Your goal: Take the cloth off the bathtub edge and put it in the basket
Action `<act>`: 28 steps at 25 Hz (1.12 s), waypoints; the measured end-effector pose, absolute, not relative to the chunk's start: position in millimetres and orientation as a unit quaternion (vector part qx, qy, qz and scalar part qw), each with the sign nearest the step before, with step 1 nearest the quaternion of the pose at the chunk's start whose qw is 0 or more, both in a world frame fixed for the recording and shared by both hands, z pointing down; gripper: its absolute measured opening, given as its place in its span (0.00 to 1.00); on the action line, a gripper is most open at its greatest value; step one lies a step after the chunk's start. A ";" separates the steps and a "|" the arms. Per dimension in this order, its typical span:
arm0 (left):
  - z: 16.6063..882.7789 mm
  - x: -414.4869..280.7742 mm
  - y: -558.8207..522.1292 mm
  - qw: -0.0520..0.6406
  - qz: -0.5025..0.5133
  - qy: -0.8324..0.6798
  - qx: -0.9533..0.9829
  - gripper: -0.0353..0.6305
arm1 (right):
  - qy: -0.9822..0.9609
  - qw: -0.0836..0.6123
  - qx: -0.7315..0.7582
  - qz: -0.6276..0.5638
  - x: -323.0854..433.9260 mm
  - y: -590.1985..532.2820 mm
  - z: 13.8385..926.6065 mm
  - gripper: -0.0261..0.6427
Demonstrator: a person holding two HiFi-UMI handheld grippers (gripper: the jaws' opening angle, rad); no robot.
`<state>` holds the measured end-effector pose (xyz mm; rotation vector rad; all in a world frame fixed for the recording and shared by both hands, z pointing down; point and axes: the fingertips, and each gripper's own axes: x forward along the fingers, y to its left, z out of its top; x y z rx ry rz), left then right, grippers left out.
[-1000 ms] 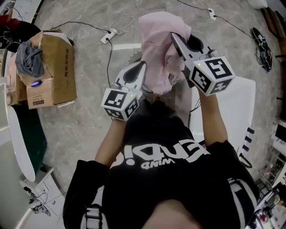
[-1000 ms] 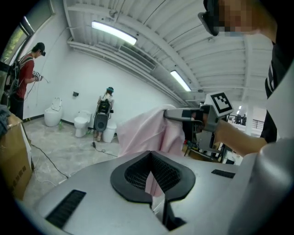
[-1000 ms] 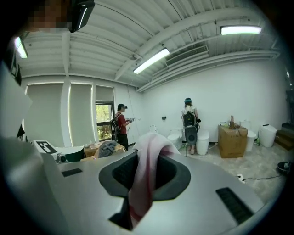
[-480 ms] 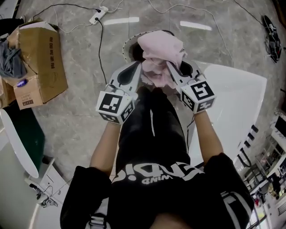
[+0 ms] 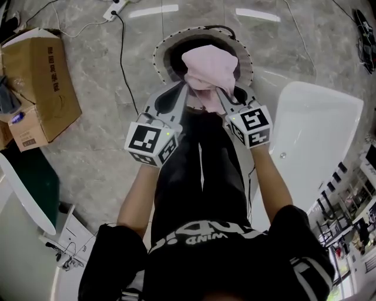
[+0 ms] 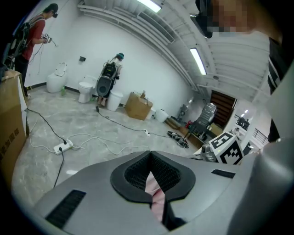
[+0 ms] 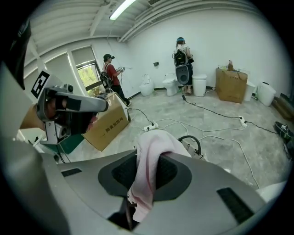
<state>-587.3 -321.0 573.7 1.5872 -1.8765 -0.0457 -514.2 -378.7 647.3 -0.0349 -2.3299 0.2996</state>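
A pink cloth (image 5: 208, 67) hangs bunched over the dark opening of a round basket with a white perforated rim (image 5: 157, 56) on the floor. My left gripper (image 5: 185, 89) is shut on the cloth's near left side, and my right gripper (image 5: 218, 92) is shut on its near right side. In the left gripper view only a thin pink strip of cloth (image 6: 155, 193) shows between the closed jaws. Seen from the right gripper, the cloth (image 7: 147, 174) drapes over the jaws and partly hides the basket behind it.
The white bathtub (image 5: 314, 132) lies to the right of the basket. A cardboard box (image 5: 38, 76) stands at the left. Cables and a power strip (image 5: 114, 10) run over the marble floor beyond the basket. The person's legs are just below the grippers.
Both grippers have come down together with the cloth. It was held high in front of the person and now sits low over the basket's opening.
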 end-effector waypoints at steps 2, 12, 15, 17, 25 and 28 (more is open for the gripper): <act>577.7 -586.1 -321.0 0.340 -0.016 -0.716 0.609 0.07 | -0.911 0.393 -0.008 0.124 -513.5 -377.9 653.8 0.13; 584.5 -585.4 -317.3 0.352 -0.012 -0.715 0.604 0.07 | -0.893 0.424 0.025 0.146 -506.2 -372.8 678.6 0.25; 582.5 -586.0 -319.4 0.351 -0.016 -0.717 0.601 0.07 | -0.897 0.419 0.027 0.140 -507.9 -373.4 672.1 0.29; 577.7 -585.7 -320.2 0.349 -0.017 -0.720 0.600 0.07 | -0.898 0.417 0.024 0.138 -508.5 -372.6 666.6 0.29; 513.6 -580.0 -314.6 0.325 -0.023 -0.732 0.599 0.07 | -0.917 0.371 0.020 0.146 -505.8 -367.4 580.3 0.26; 471.5 -575.9 -318.1 0.304 -0.027 -0.735 0.605 0.07 | -0.931 0.338 0.014 0.134 -504.0 -369.2 522.9 0.19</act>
